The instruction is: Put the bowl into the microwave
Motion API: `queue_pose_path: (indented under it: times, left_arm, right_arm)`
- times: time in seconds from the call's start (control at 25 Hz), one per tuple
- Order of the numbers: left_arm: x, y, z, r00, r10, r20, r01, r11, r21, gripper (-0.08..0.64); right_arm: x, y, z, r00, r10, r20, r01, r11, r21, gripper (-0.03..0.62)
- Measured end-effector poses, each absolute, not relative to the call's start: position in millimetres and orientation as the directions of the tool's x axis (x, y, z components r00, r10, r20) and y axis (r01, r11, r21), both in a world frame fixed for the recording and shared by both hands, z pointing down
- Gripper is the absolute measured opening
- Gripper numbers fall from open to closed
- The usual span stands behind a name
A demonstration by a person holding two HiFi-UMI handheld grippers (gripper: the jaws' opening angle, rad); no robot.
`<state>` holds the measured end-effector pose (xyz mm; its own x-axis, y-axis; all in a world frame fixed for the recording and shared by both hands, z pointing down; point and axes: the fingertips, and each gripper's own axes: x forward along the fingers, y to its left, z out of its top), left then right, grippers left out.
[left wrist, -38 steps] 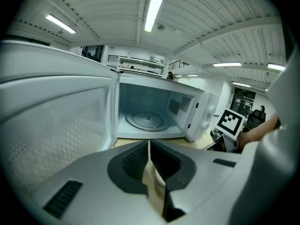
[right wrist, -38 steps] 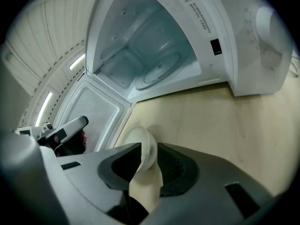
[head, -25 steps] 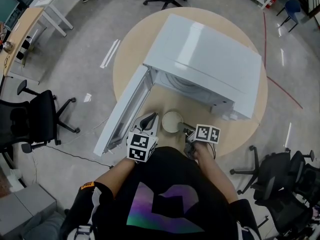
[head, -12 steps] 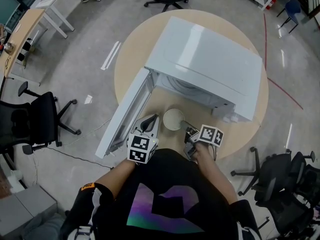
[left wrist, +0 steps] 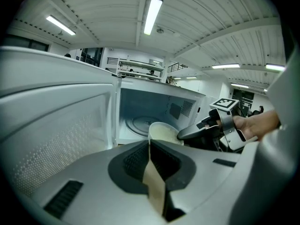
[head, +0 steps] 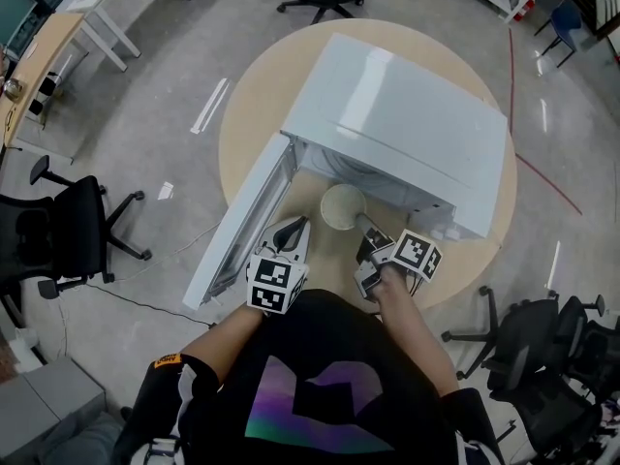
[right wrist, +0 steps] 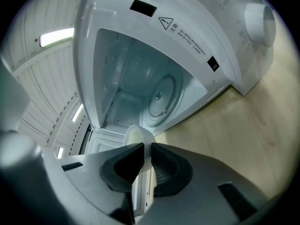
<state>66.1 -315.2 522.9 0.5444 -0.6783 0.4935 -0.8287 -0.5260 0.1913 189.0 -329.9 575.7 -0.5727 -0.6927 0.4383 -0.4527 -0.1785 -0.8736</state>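
A white microwave (head: 397, 129) stands on the round wooden table (head: 252, 124), its door (head: 242, 216) swung open to the left. My right gripper (head: 366, 232) is shut on the rim of a pale bowl (head: 342, 206) and holds it just in front of the opening. In the right gripper view the bowl (right wrist: 136, 137) sits between the pads, before the cavity and its glass turntable (right wrist: 161, 97). My left gripper (head: 289, 235) hovers beside the door, shut and empty. In the left gripper view the bowl (left wrist: 161, 132) hangs at the cavity's mouth.
The open door (left wrist: 56, 125) walls off the left side. The control knob (right wrist: 257, 18) juts from the panel on the right. Black office chairs (head: 58, 231) stand on the floor around the table, and a cable (head: 145, 298) runs below its near edge.
My right gripper has carried the bowl away from the table's near edge toward the microwave's opening. The left gripper has hardly moved.
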Motion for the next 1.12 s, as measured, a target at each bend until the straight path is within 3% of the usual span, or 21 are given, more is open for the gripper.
queue_pose_path:
  times: [1.12]
  left_arm:
    - [78.9, -368.2, 504.8, 0.52, -0.735, 0.435, -0.847, -0.507, 0.156, 0.048]
  right_arm:
    - [195.5, -373.9, 561.7, -0.459, -0.794, 0.399, -0.372, -0.237, -0.898, 0.057]
